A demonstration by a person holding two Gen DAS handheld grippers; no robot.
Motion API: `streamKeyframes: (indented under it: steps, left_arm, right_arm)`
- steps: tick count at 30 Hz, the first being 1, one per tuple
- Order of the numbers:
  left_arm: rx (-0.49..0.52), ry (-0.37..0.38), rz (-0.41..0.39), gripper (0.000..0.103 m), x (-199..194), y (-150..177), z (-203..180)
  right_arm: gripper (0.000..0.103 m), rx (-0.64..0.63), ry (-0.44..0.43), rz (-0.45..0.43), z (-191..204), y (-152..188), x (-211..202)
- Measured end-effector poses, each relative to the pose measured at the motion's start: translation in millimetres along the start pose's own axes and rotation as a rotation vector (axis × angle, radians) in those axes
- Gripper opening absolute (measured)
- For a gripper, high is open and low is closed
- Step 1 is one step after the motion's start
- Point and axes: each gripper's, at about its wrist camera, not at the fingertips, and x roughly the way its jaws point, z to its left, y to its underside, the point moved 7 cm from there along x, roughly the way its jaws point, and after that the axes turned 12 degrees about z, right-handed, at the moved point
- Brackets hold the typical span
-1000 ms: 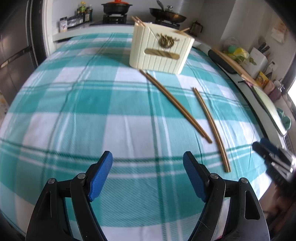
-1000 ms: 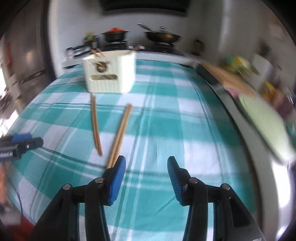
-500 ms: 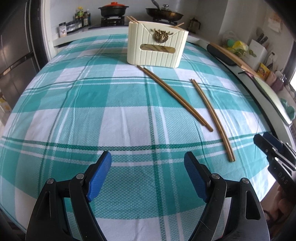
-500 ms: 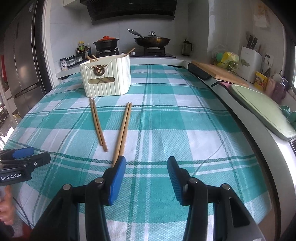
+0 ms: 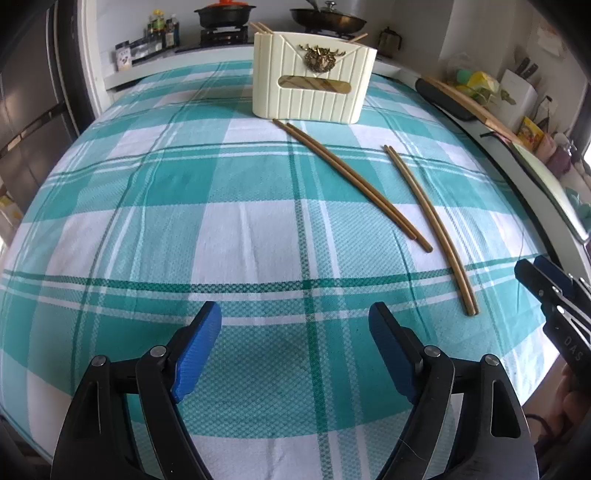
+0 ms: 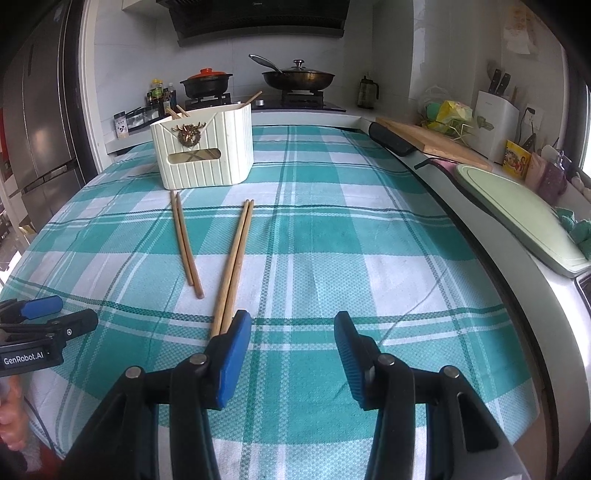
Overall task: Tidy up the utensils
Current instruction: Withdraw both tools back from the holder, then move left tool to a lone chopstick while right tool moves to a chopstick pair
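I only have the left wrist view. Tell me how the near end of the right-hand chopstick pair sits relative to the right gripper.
Observer: In the right wrist view, the right-hand chopstick pair ends right at the left fingertip of the open right gripper, outside the gap.
Operator: Report what is on the wall above the stove.
Observer: A dark range hood hangs there, above your frame.
Operator: Say whether the utensil holder is deep.
Observer: The right wrist view shows the cream utensil holder from a corner; its ribbed side wall runs well back, with chopsticks sticking out the top.
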Motion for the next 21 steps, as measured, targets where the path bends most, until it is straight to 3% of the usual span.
streamKeyframes:
  steps: [13,21]
  left_arm:
    - [-0.028,0.019,0.028,0.084,9,-3,6]
    - [-0.114,0.083,-0.007,0.084,16,-69,5]
  right_arm:
    - [0.048,-0.008,0.003,0.003,2,2,1]
    - [0.048,0.0,-0.004,0.0,3,0,2]
